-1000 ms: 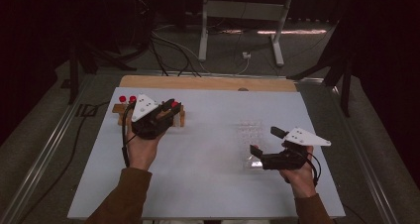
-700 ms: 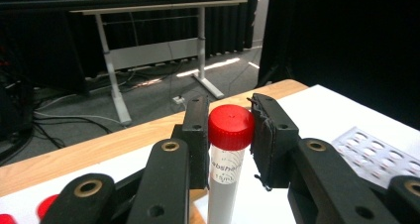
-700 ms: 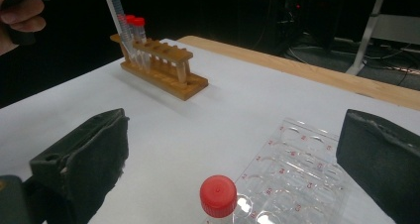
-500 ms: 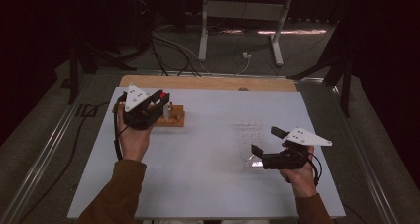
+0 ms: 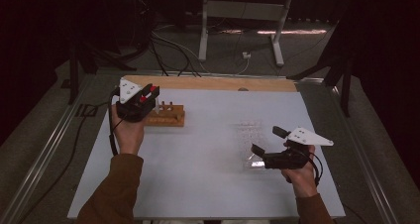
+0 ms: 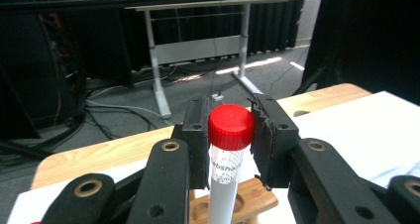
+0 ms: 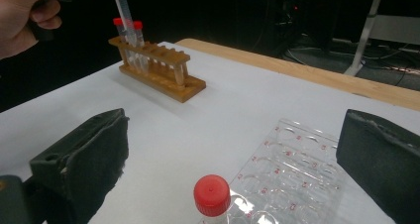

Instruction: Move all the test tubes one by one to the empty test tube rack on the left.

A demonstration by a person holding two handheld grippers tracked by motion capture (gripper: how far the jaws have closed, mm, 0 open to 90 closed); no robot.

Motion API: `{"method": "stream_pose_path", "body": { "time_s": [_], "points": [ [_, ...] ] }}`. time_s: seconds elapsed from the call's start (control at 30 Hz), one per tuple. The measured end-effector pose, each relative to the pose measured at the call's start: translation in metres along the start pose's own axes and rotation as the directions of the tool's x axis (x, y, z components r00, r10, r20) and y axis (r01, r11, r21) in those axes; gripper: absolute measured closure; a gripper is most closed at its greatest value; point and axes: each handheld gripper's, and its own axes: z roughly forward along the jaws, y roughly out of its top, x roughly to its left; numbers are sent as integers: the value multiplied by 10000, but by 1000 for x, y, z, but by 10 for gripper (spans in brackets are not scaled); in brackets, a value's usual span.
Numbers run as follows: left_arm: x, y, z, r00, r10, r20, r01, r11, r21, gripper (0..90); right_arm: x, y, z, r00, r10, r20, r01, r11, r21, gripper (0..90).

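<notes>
left gripper [image 5: 148, 92] has its fingers [image 6: 198, 135] clamped on a red-capped tube [image 6: 229, 149], pinched just under the cap, tube's long axis upright and hanging straight down from the grip. in the left gripper view the tube's lower end sits right over the near holes of the wooden rack [image 6: 250, 201], so the coming move looks like a plain vertical one, tube axis lined up with a rack hole; which hole exactly i cannot tell. high view puts this hand at the rack's left end on the tabletop [image 5: 208, 184], well apart from the other hand, so the left one is clearly nearer the rack. the right gripper view adds what that close view hides: the rack side-on with two more red-capped tubes standing at its far left end and the held tube raised and a bit tilted above them. right gripper [image 5: 257, 152] fingers [image 7: 84, 159] stand wide open, gripping nothing, with a red-capped bottle [image 7: 212, 196] and a clear well plate [image 7: 292, 169] between them, near the tabletop's right side.
</notes>
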Motion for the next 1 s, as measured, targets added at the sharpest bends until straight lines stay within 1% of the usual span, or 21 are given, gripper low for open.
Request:
{"method": "stream_pose_path", "body": {
  "time_s": [0.13,0.27,0.33,0.47,0.63,0.7,0.8,1.0],
  "points": [
    [5,0,3,9995,-65,-311,66,10000,11,713,0,0,0,10000,5,-7,-5,10000,-8,0],
    [11,-2,7,9977,-243,-632,246,9997,40,713,-1,0,-1,10000,42,-2,-42,10000,-22,0],
    [14,-2,8,9968,-344,-726,347,9994,18,712,-1,0,-1,10000,36,-8,-36,10000,-28,0],
    [17,-4,13,9951,-403,-902,411,9991,63,712,-1,0,-1,10000,27,-13,-27,10000,-56,0],
    [20,-7,19,9912,-490,-1229,511,9986,137,712,0,1,-1,10000,10,-26,-10,9999,-115,0],
    [21,-8,22,9899,-666,-1252,678,9977,52,712,0,0,-1,10000,1,-41,-1,9999,-104,0],
    [21,-8,24,9888,-755,-1286,764,9971,25,712,0,0,-1,10000,-2,-49,1,10000,-90,0],
    [19,-12,30,9877,-755,-1373,787,9967,183,712,0,0,-2,10000,-2,-63,1,9999,-104,0]
  ]
}}
